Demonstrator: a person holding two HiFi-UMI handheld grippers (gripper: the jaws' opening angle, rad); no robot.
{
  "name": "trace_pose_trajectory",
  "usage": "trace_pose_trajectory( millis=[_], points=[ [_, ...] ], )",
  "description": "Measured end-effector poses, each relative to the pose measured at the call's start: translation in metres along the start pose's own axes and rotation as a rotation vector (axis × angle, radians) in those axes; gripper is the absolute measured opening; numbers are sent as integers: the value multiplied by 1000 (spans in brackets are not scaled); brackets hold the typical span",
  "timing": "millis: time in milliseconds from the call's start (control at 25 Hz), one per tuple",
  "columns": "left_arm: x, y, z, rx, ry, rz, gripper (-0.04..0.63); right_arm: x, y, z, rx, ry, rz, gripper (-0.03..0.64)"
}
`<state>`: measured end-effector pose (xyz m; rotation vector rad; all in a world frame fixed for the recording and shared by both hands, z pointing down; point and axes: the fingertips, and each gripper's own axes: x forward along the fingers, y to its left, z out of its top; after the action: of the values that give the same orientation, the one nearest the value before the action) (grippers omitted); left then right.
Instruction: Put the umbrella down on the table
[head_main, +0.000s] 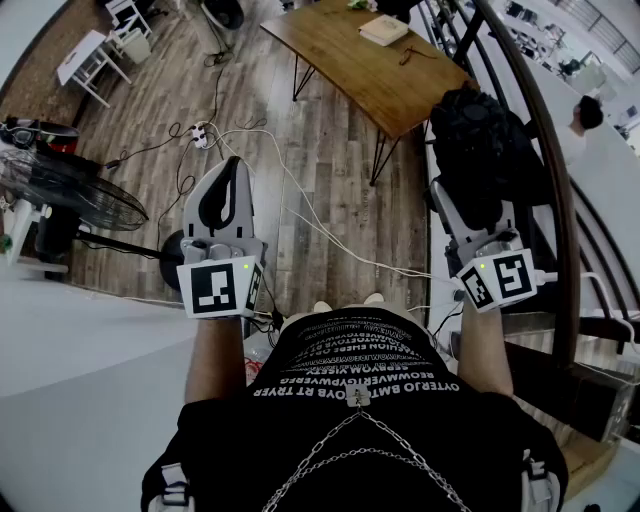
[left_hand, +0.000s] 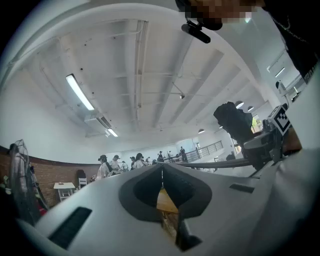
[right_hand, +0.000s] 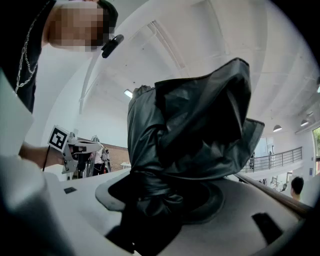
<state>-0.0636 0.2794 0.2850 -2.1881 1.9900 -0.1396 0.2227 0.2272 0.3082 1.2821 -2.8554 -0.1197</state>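
A black folded umbrella (head_main: 482, 135) sticks out ahead of my right gripper (head_main: 468, 212), which is shut on its lower end. In the right gripper view the crumpled black fabric (right_hand: 195, 125) fills the space between the jaws and rises above them. My left gripper (head_main: 232, 168) hangs over the wooden floor with its jaws together and nothing in them. In the left gripper view the left gripper (left_hand: 161, 172) shows only a thin slit between its pads. The wooden table (head_main: 345, 62) stands ahead, beyond both grippers.
A book (head_main: 384, 30) and a small dark item lie on the table. A curved railing (head_main: 548, 150) runs close on the right. A floor fan (head_main: 70, 190) stands at the left, and cables (head_main: 300, 205) with a power strip trail across the floor. Other people stand far off.
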Motion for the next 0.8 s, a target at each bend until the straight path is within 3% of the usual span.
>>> trace_pose_trajectory(
  millis=[240,640,800],
  points=[
    [-7,15,12,-14,-39,-32,29,-1,17,15,25,-3,-25,273],
    [-10,50,-25,-77,-19,8,29,-4,22,14,23,12,-54,273],
    [0,40,-37,-68,-29,-14,29,3,14,1,28,8,-42,273]
  ],
)
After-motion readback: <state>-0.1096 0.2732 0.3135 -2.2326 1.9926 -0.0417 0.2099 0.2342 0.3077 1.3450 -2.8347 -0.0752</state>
